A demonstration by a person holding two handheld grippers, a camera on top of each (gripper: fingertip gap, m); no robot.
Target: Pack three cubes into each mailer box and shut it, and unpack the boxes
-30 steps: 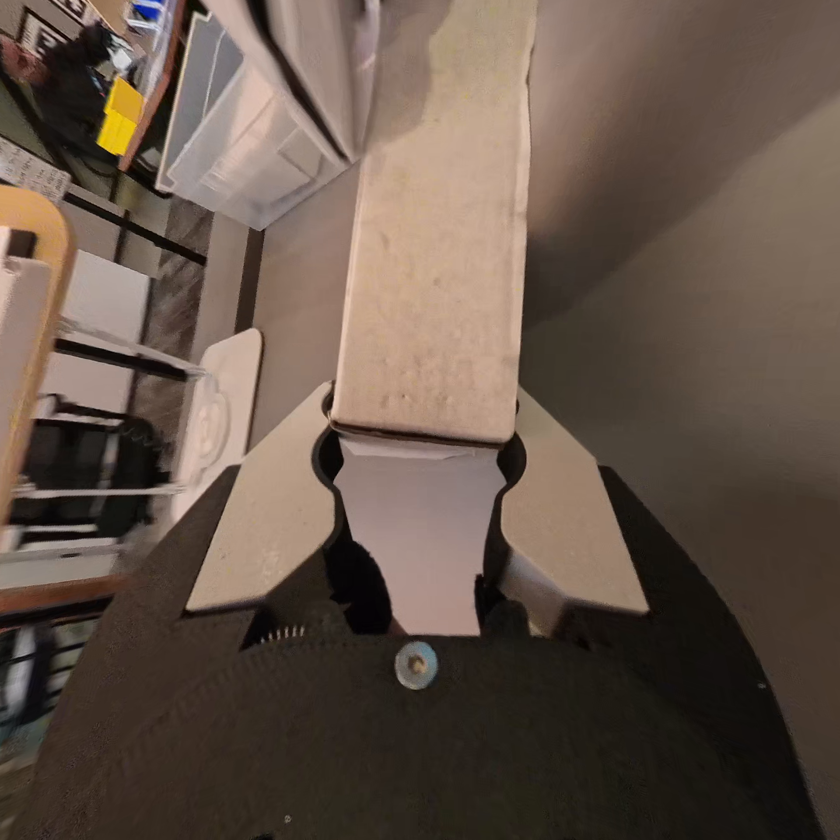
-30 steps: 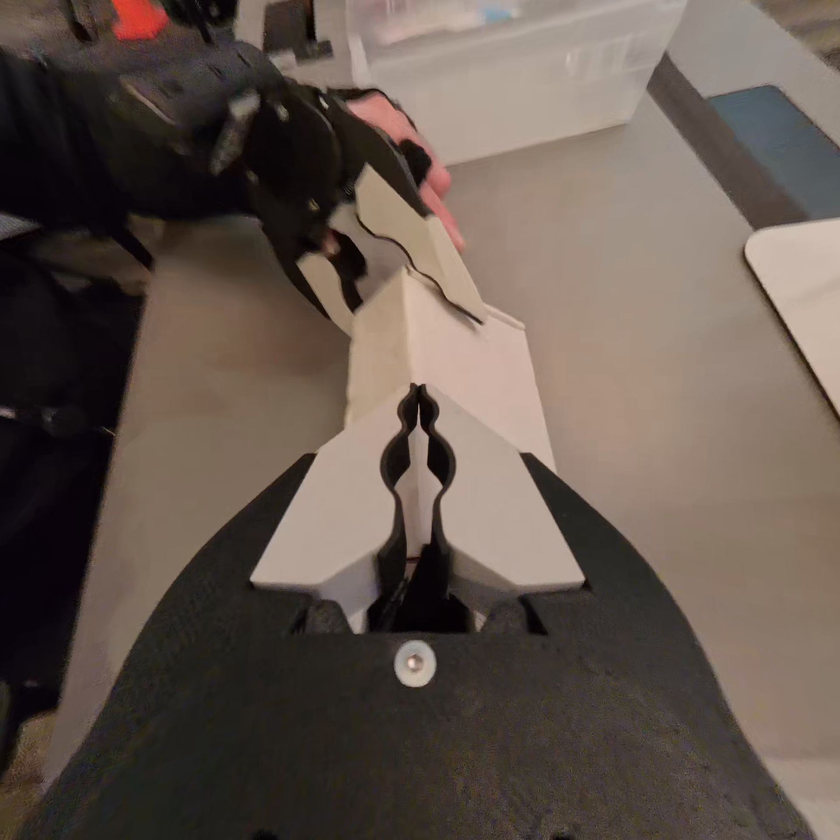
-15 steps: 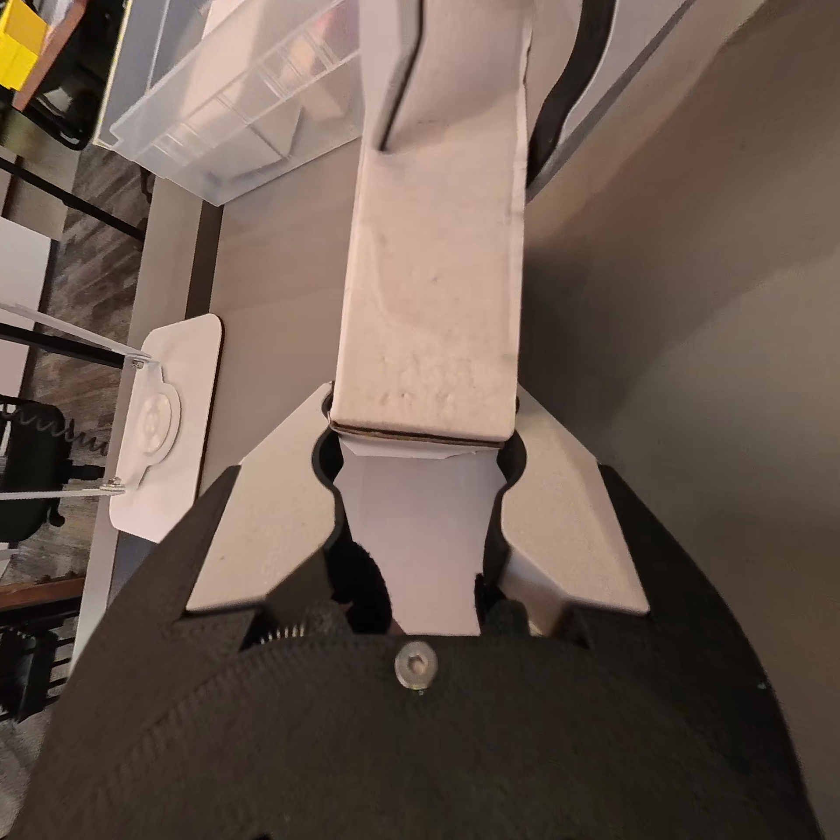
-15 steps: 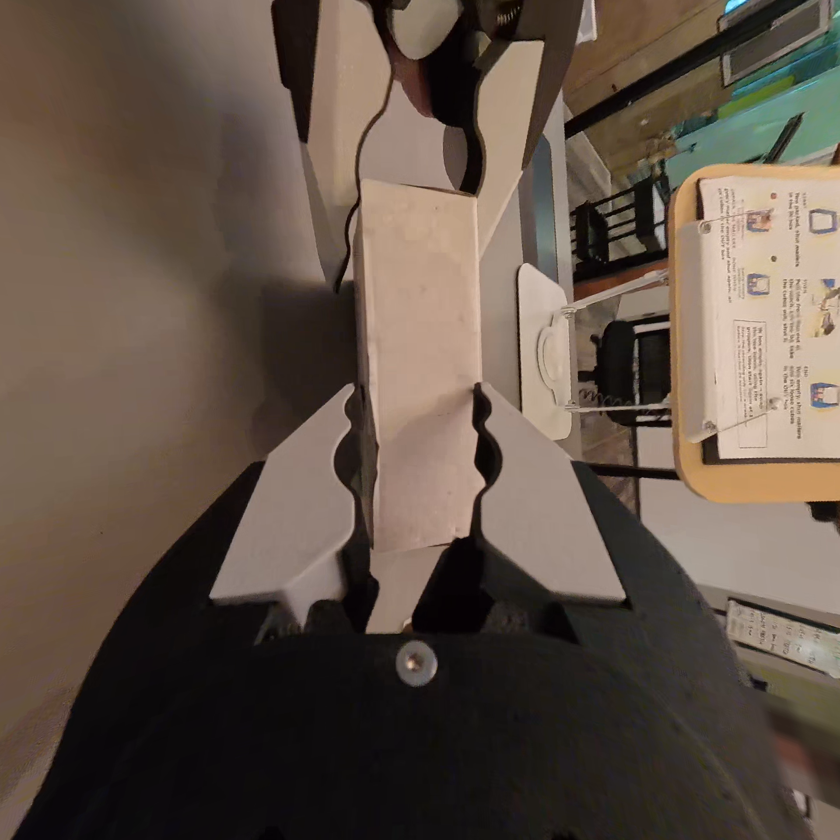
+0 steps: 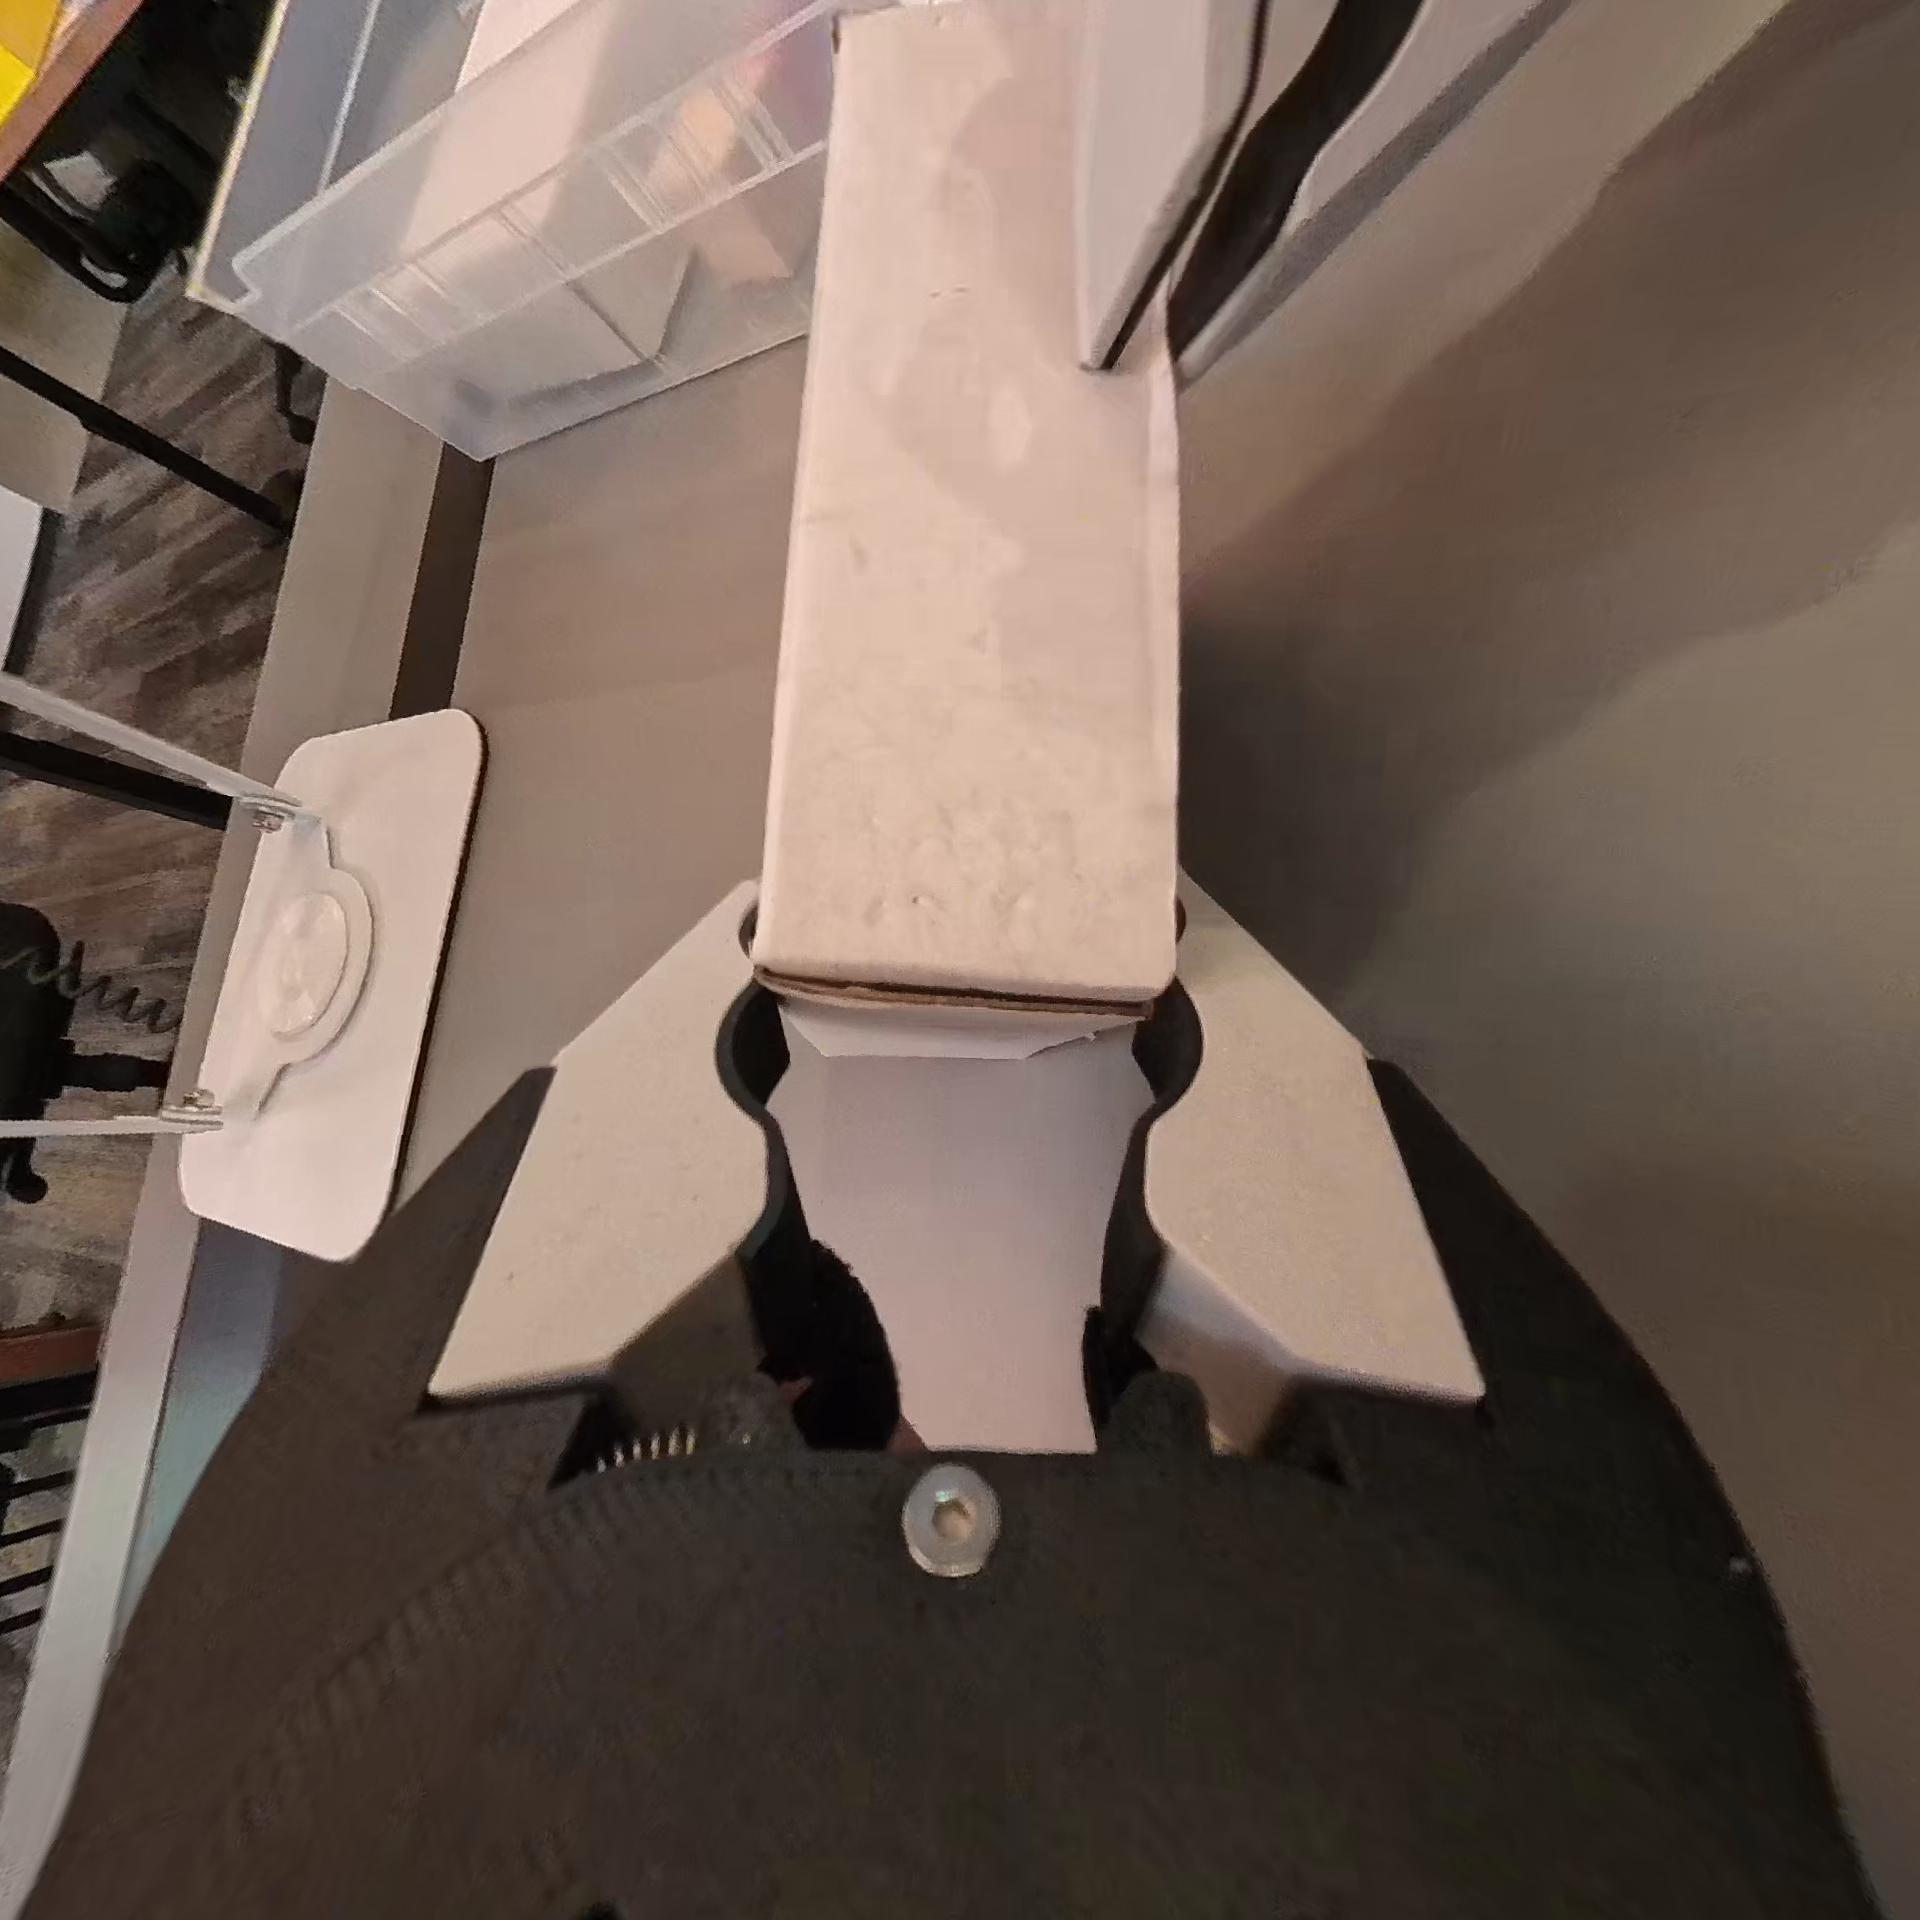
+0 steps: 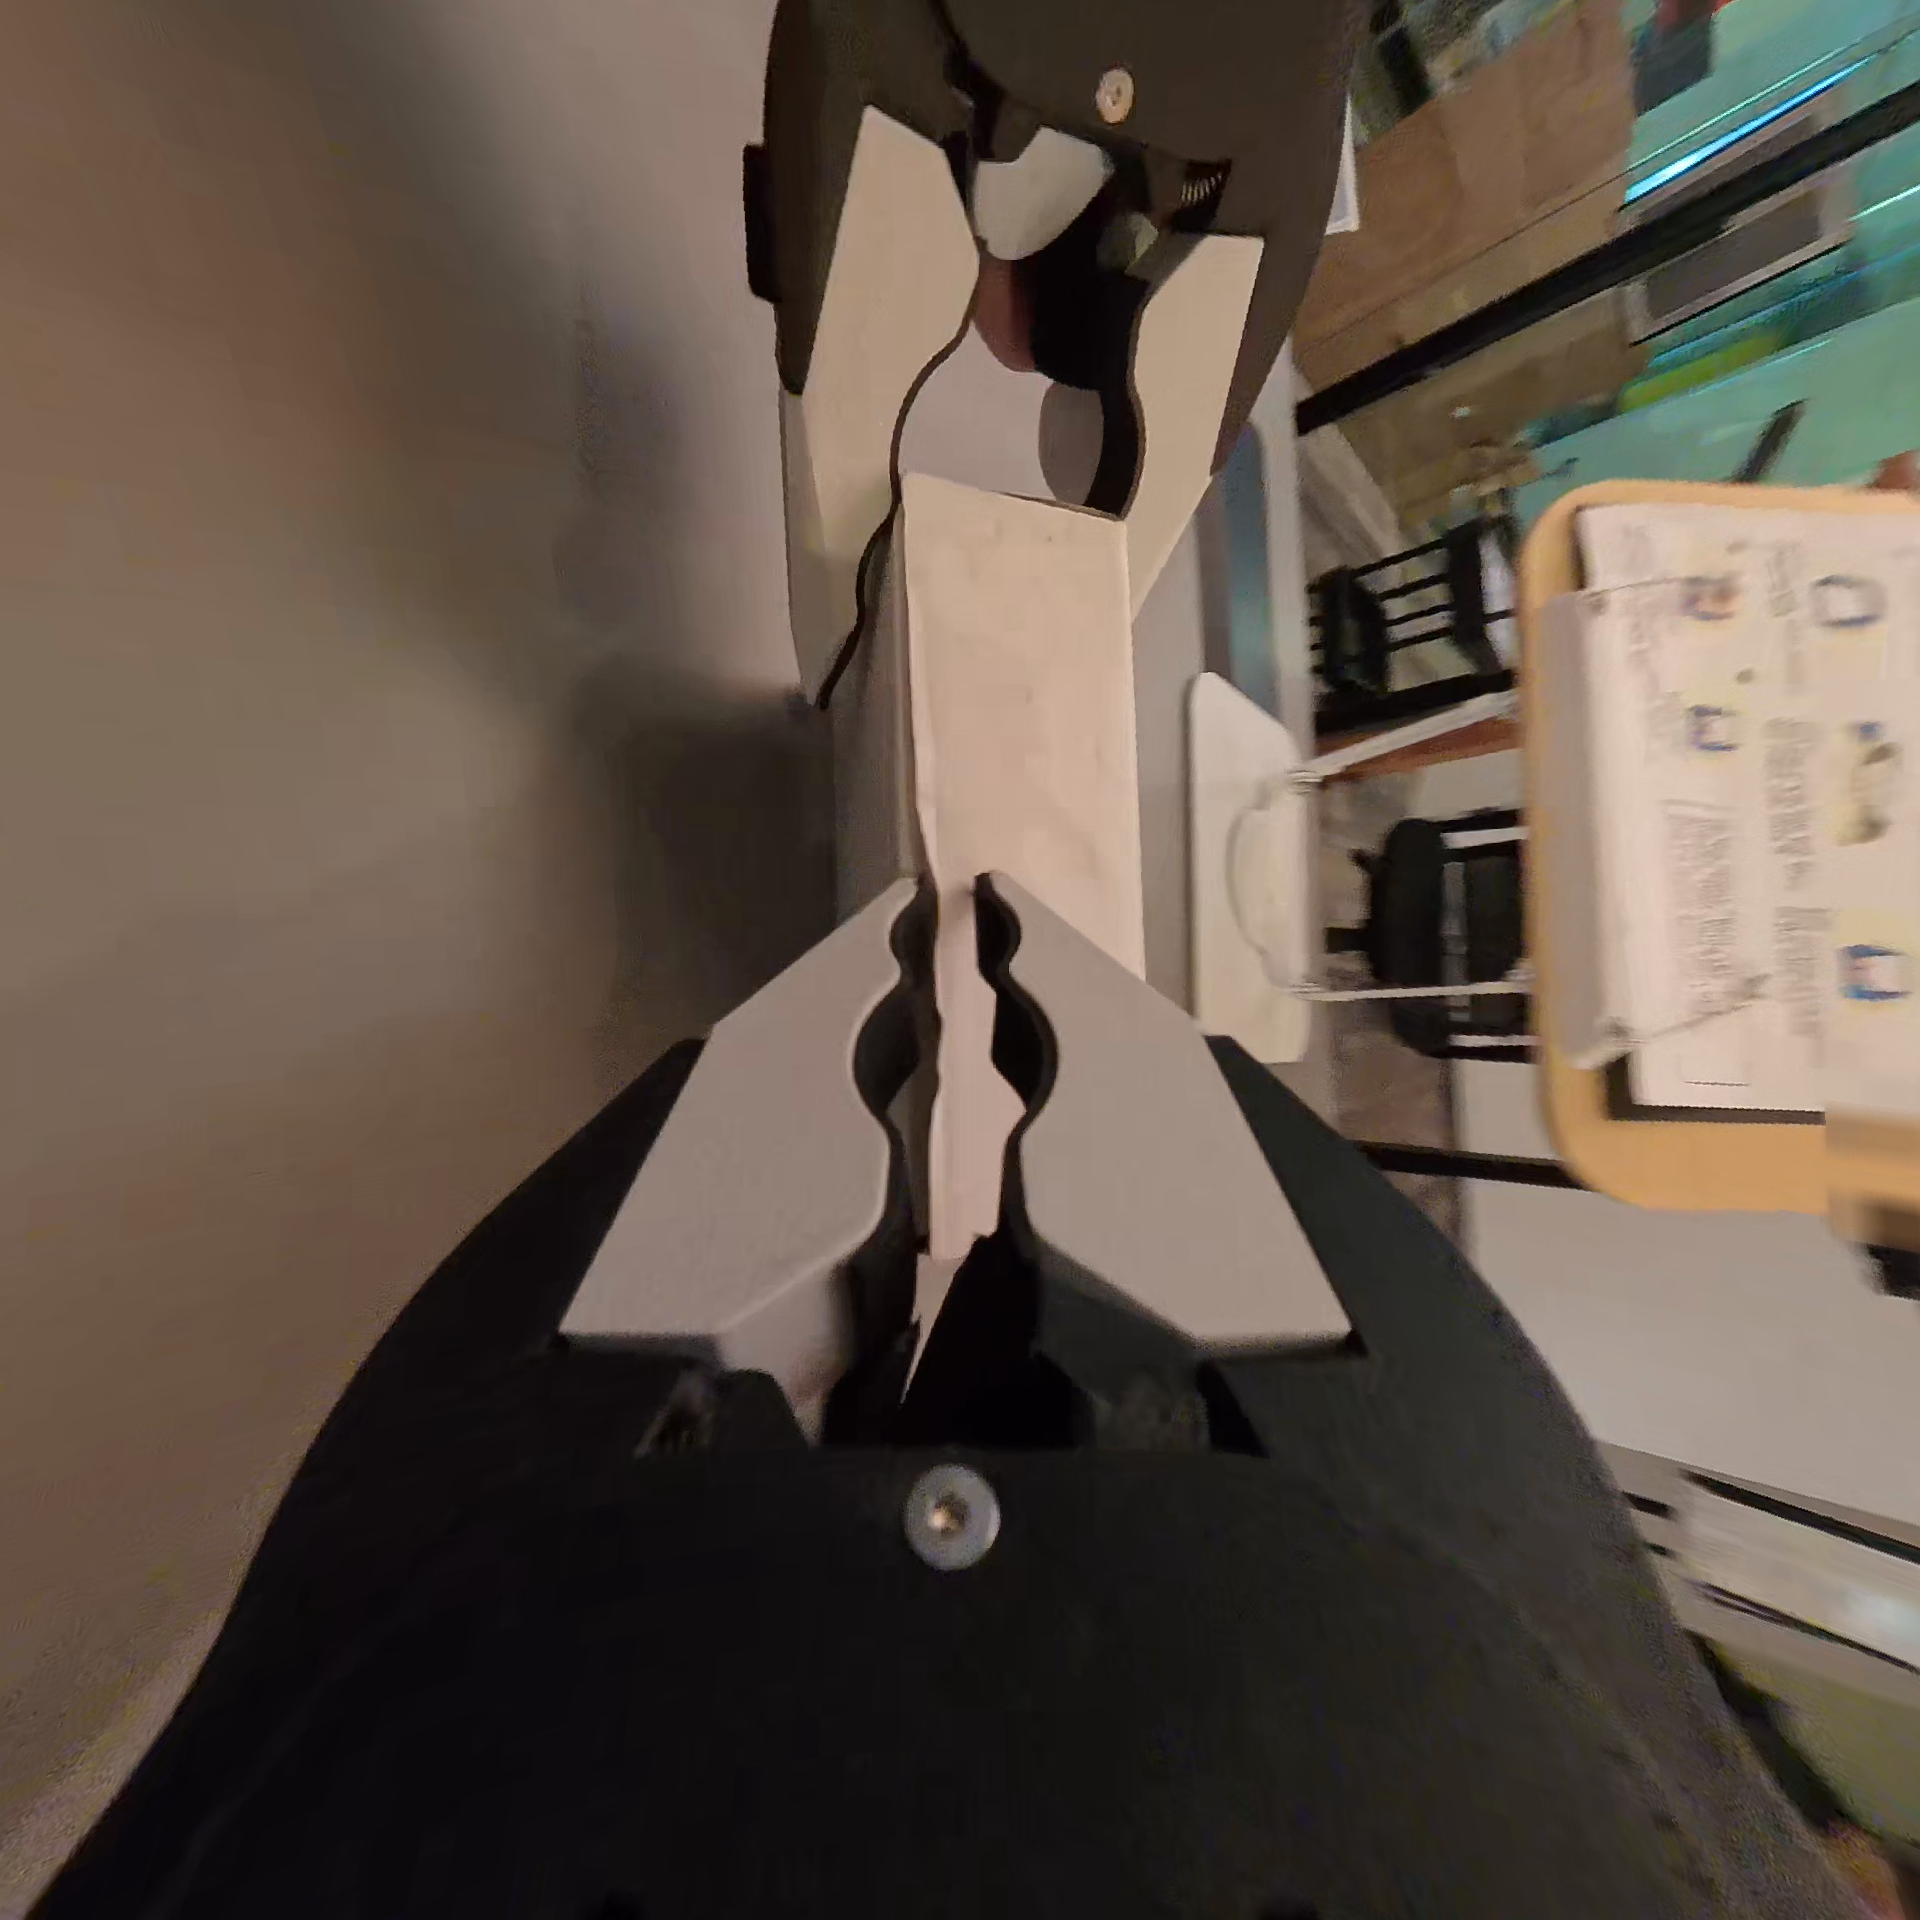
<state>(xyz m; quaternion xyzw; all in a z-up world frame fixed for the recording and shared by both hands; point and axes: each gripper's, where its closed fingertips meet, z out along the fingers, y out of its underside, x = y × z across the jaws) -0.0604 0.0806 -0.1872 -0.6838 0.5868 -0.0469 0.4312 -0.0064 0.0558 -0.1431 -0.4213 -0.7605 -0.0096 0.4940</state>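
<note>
The left gripper (image 5: 961,935) is spread wide and clamps one end of a long white mailer box (image 5: 977,582), one finger on each side wall. The box's long axis runs straight out from that gripper, along its fingers, toward the other gripper at the far end. A flap of the box reaches back between the left fingers toward the gripper body.

The right gripper (image 6: 948,883) is nearly closed and pinches a thin white flap (image 6: 961,1060) at the opposite end of the same box (image 6: 1023,717); the box points directly away from it toward the left gripper (image 6: 1013,488). So the box is held between the two grippers, off the grey table (image 5: 1558,727).

To the left of the left gripper a white plate (image 5: 343,977) with a clear stand lies on the table. Beyond it, a clear plastic bin (image 5: 499,239) sits near the table edge. In the right wrist view a tan board (image 6: 1704,831) carrying a printed sheet stands off to the right, blurred.
</note>
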